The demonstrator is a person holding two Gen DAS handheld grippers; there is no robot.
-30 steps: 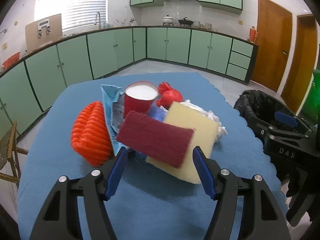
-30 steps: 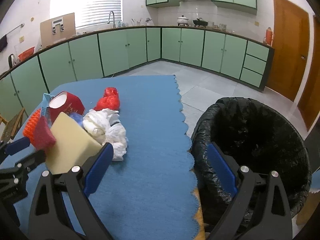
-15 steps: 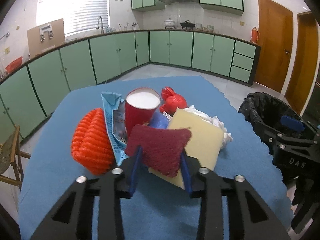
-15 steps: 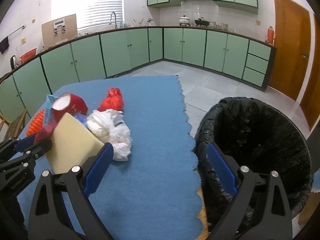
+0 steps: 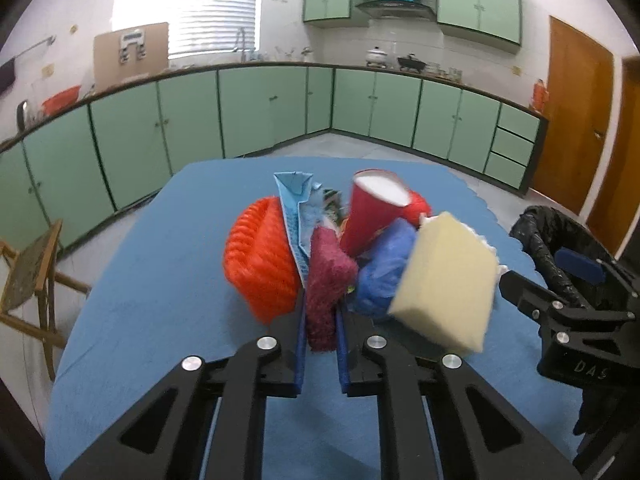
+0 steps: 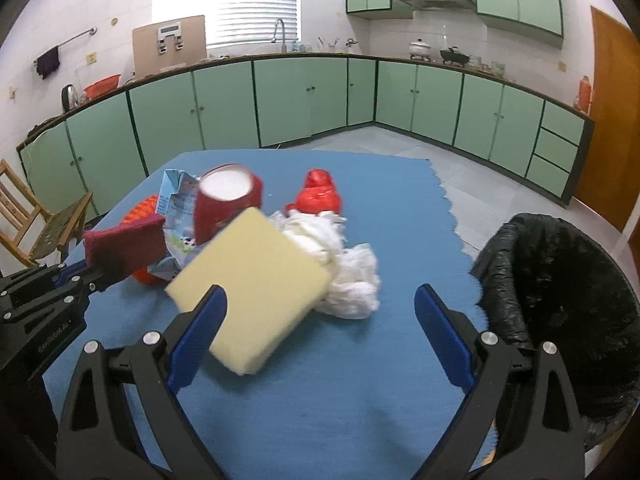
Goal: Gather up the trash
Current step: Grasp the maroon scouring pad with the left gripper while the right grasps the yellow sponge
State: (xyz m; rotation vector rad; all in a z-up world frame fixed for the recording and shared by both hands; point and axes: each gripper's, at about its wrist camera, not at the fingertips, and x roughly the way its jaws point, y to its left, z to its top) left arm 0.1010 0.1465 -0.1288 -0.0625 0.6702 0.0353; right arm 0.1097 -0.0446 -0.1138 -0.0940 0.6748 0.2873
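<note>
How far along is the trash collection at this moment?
Early. The black-lined bin shows nothing inside. In hand: the left claw is closing on the maroon scouring pad. Left: yellow sponge, red cup, white tissue and carton. Right claw is open, empty.

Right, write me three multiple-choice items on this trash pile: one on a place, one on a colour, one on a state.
1. Where is the bin?
A. on the table
B. on the floor beside the table's scalloped edge
C. on the counter

2. What colour is the cup?
A. red
B. green
C. black

3. How are the right tongs?
A. shut on the cup
C. shut on a tissue
B. open, holding nothing

Answers:
1 B, it stands off the blue table at its wavy edge.
2 A, red outside, white within.
3 B, the fingers are wide apart; meanwhile the left tongs are closing on the maroon scouring pad.
</note>
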